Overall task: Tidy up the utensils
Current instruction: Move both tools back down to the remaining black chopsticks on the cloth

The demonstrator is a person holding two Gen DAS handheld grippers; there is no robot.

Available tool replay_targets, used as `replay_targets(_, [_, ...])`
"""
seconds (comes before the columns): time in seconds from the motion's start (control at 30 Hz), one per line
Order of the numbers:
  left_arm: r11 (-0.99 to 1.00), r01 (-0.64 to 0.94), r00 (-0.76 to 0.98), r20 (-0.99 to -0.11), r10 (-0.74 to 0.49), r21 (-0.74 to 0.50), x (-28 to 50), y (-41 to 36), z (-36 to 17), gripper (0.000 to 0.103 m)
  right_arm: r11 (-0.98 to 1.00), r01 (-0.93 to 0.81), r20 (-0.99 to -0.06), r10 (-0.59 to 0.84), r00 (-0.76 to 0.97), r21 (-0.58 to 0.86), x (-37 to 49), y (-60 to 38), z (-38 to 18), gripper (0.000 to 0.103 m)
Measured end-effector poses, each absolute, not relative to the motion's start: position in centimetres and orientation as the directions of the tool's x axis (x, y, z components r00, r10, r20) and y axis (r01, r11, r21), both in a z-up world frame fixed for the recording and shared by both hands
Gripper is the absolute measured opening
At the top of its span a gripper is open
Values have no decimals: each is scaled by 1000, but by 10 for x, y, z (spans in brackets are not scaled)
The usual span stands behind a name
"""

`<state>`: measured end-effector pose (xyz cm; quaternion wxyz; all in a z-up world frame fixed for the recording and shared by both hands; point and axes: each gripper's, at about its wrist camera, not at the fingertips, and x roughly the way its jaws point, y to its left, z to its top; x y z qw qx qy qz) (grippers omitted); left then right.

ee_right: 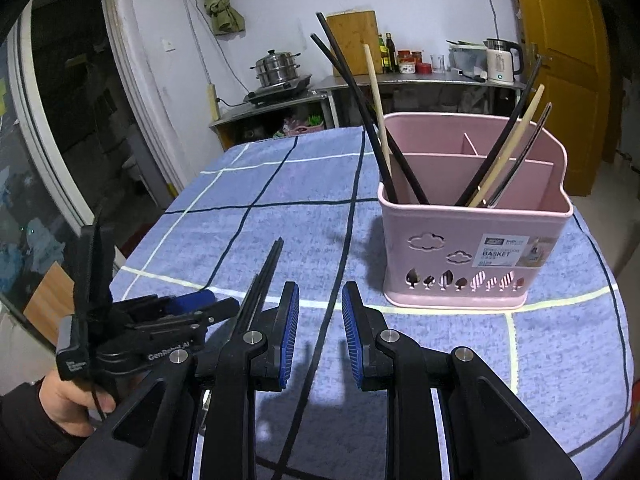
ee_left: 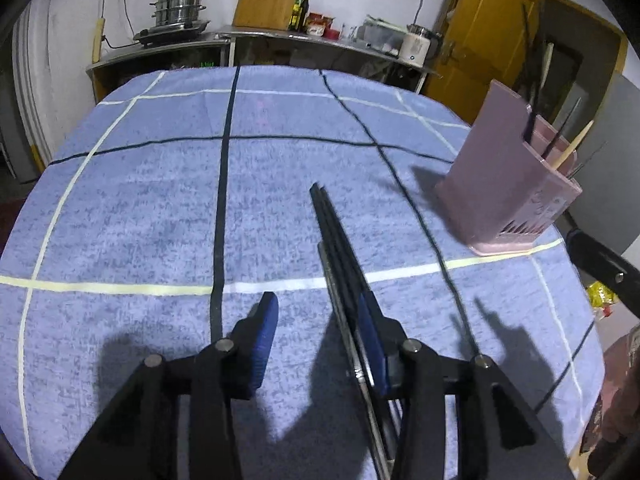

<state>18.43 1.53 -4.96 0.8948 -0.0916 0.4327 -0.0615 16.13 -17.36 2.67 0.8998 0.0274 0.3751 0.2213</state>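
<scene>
A pair of black chopsticks point(ee_left: 340, 240) is seen lying against the right finger of the left gripper point(ee_left: 320, 344), whose jaws are parted and not clamped on it. The right gripper point(ee_right: 320, 328) is held partly open and empty above the tabletop point(ee_left: 140, 200). The pink basket point(ee_right: 472, 248), holding 7 or so utensils, stands near the tabletop's right edge.

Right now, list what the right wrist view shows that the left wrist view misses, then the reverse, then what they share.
Right wrist only: the pink basket's open compartments and front label, the open right gripper, and the hand holding the left gripper.
Left wrist only: the left gripper's open jaws, with the black chopsticks lying against one pad.
Both: blue checked tablecloth, basket, chopsticks, steamer pot.
</scene>
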Motion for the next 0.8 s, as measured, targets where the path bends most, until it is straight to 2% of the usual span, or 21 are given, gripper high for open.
replay_targets(0.13, [986, 29, 618, -772, -147, -165, 183, 10, -55, 44, 901, -373, -668, 420, 614, 224, 166, -174, 24, 23])
replay_targets(0.27, [990, 4, 631, -767, -114, -143, 180, 9, -56, 51, 899, -373, -670, 425, 609, 230, 165, -174, 20, 23])
replay_targets(0.37, [993, -15, 636, -767, -84, -121, 177, 9, -58, 50, 897, -375, -668, 428, 609, 232, 163, -172, 20, 23])
replay_targets(0.47, [1000, -4, 636, -771, -8, -14, 172, -4, -60, 51, 895, -376, -668, 433, 605, 239, 163, -173, 19, 23])
replay_targets(0.53, [999, -18, 631, -776, -21, -41, 174, 0, -59, 50, 894, -379, -668, 435, 604, 239, 162, -173, 19, 23])
replay_targets(0.6, [999, -11, 625, -780, -29, -46, 175, 3, -59, 47, 893, -378, -671, 436, 600, 242, 161, -173, 17, 23])
replay_targets(0.67, [999, -16, 625, -781, -22, -41, 174, 9, -58, 30, 891, -382, -671, 442, 596, 247, 160, -172, 16, 23])
replay_targets(0.73, [999, -18, 622, -783, -29, -51, 175, 18, -56, 20, 887, -389, -673, 447, 589, 248, 162, -170, 16, 23])
replay_targets(0.8, [998, -16, 620, -784, -34, -55, 175, 29, -56, 15, 881, -400, -677, 455, 578, 252, 162, -165, 14, 23])
